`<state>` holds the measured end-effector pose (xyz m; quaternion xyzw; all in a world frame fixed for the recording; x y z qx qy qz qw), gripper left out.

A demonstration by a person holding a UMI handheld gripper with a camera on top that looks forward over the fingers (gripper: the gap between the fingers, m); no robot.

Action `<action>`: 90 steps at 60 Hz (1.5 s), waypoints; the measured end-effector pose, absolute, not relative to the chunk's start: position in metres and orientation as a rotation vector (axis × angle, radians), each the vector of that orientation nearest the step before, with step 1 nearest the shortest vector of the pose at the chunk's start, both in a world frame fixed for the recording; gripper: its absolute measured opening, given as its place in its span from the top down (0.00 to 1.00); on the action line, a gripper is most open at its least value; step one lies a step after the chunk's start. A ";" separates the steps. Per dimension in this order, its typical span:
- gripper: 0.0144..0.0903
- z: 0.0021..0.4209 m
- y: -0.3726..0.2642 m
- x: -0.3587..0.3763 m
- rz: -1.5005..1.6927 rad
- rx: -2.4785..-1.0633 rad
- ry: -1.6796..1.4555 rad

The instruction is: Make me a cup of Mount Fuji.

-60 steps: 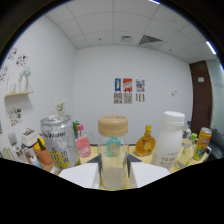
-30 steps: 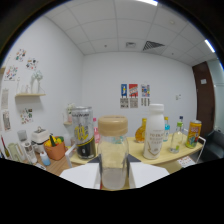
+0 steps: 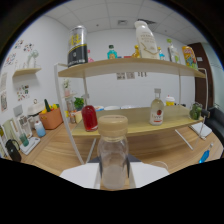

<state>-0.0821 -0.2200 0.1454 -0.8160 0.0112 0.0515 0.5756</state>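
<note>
A: From the gripper view, where's the clear plastic bottle with the tan lid (image 3: 113,155)?

B: Clenched upright in the gripper (image 3: 113,176), near the two-tier wooden shelf (image 3: 131,66).

A: Risk?

B: It may slip or tip if the squeeze loosens.

A: Pose?

B: Gripper held level, low, facing the shelf's lower tier.

Orange pot (image 3: 50,119): sits well beyond the fingers, left.
Wall shelf (image 3: 18,72): hangs above it.
</note>
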 end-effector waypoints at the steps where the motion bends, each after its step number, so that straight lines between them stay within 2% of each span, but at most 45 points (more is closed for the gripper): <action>1: 0.69 0.141 -0.220 -0.081 0.116 -1.915 0.027; 12: 0.69 0.110 -0.219 -0.087 0.139 -1.933 0.030; 24: 0.69 0.109 -0.216 -0.089 0.461 -1.901 0.385; 38: 0.69 0.115 -0.208 -0.079 0.930 -1.719 0.915; 54: 0.69 0.114 -0.207 -0.078 1.232 -1.542 1.232; 80: 0.69 0.131 -0.206 -0.076 1.491 -1.338 1.413; 90: 0.69 0.130 -0.208 -0.075 1.515 -1.322 1.434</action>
